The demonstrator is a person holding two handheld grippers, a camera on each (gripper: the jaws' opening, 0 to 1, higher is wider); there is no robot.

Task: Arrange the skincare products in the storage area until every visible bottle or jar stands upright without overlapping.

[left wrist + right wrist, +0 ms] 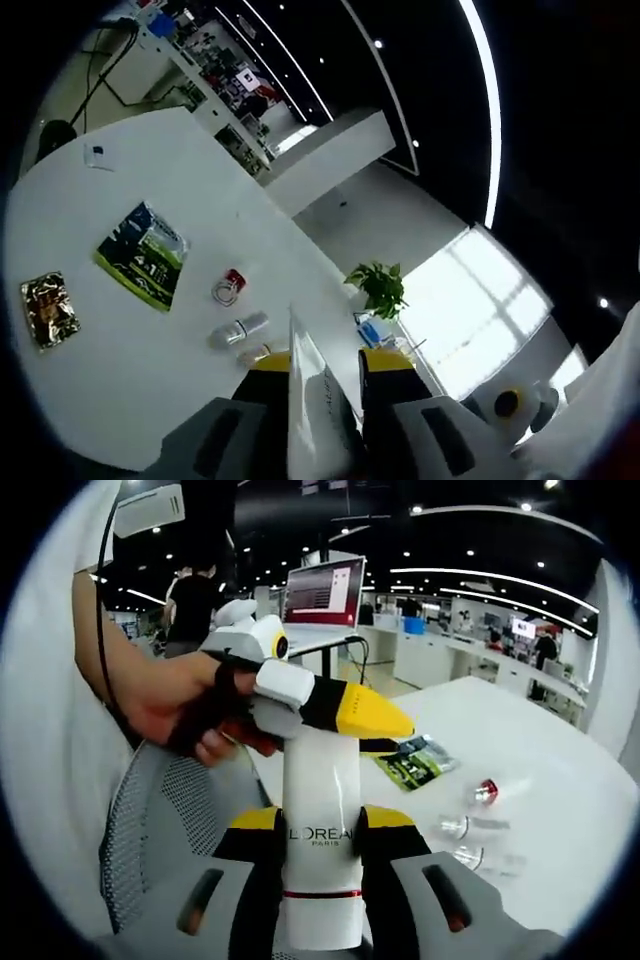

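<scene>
A white L'Oreal tube [320, 790] stands upright between the jaws of my right gripper [322, 825], which is shut on its lower half. My left gripper [372, 730], held by a person's hand [185, 705], comes in from the left and is shut on the tube's top end. In the left gripper view that end of the tube [312, 400] shows edge-on between the left gripper's [328, 362] yellow tips. On the white table [560, 740] lie a small red-capped bottle [492, 791] and two clear little bottles [470, 827], all on their sides.
A green packet [143, 255] and a gold packet [48, 310] lie on the table [130, 400], beside the red-capped bottle [230, 287] and a clear bottle [238, 330]. A mesh chair [170, 820] stands at the left, a monitor [322, 592] behind. A potted plant [380, 288] sits past the table's edge.
</scene>
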